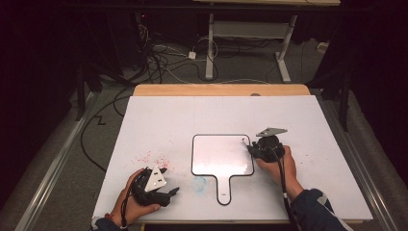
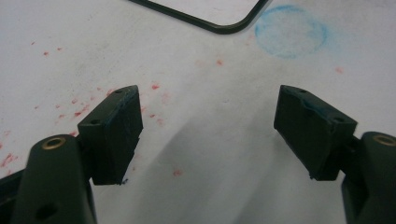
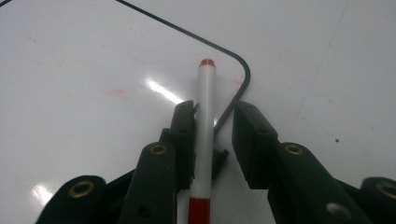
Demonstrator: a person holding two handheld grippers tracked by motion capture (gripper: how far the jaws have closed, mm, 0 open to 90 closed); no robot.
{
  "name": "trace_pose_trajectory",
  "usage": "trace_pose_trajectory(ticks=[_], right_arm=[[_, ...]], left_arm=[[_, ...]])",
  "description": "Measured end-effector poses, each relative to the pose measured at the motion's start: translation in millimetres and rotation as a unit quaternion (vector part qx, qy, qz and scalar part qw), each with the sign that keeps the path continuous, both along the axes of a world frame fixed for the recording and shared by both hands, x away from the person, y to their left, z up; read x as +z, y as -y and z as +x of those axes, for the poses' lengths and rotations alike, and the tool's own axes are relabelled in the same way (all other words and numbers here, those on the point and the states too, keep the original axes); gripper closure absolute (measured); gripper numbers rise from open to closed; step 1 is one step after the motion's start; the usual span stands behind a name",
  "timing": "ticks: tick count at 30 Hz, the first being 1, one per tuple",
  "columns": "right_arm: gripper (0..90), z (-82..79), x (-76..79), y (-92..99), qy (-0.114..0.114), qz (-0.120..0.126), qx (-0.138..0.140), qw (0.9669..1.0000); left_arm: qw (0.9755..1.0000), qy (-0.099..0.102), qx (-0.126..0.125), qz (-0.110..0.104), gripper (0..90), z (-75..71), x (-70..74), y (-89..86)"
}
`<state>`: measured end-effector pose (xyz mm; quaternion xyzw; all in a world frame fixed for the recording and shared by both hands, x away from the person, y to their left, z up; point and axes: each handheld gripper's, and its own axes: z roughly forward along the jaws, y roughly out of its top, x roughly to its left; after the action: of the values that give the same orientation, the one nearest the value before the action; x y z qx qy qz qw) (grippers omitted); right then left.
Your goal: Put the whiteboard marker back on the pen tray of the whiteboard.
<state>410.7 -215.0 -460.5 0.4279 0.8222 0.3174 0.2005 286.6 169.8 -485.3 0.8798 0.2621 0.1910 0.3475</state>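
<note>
A small handled whiteboard (image 1: 222, 155) with a black rim lies flat in the middle of the white table. My right gripper (image 1: 250, 147) rests at the board's right edge, near its far corner. In the right gripper view a white marker with a red cap (image 3: 204, 116) lies between the jaws of the right gripper (image 3: 215, 112). The marker leans against the left pad, and a gap shows between it and the right pad, so the jaws are open. Its tip points over the whiteboard's corner (image 3: 93, 70). My left gripper (image 1: 171, 182) (image 2: 208, 107) rests near the front left of the table, wide open and empty.
A faint blue ring smudge (image 1: 199, 183) (image 2: 289, 31) marks the table beside the board's handle. Red ink specks (image 1: 154, 158) (image 2: 79, 112) lie around the left gripper. The table's wooden back edge (image 1: 221, 90) faces a floor with cables and a desk frame.
</note>
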Motion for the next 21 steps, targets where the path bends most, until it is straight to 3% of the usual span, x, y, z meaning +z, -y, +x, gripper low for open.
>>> trace_pose_trajectory(ticks=[4,13,21], right_arm=[[66.9,5.2,-3.3,-0.4,-0.005,-0.007,-0.004,1.0000],[60.8,3.9,-0.2,5.9,0.001,0.008,-0.019,0.9998],[56.4,13.8,-3.7,8.2,-0.001,0.013,-0.024,0.9996]], left_arm=[[1.0000,0.002,-0.002,0.001,22.7,-0.3,0.3,0.6],[1.0000,0.001,0.003,-0.002,22.7,0.8,0.0,-0.1],[1.0000,-0.003,0.001,0.002,22.6,3.4,-1.3,2.7]])
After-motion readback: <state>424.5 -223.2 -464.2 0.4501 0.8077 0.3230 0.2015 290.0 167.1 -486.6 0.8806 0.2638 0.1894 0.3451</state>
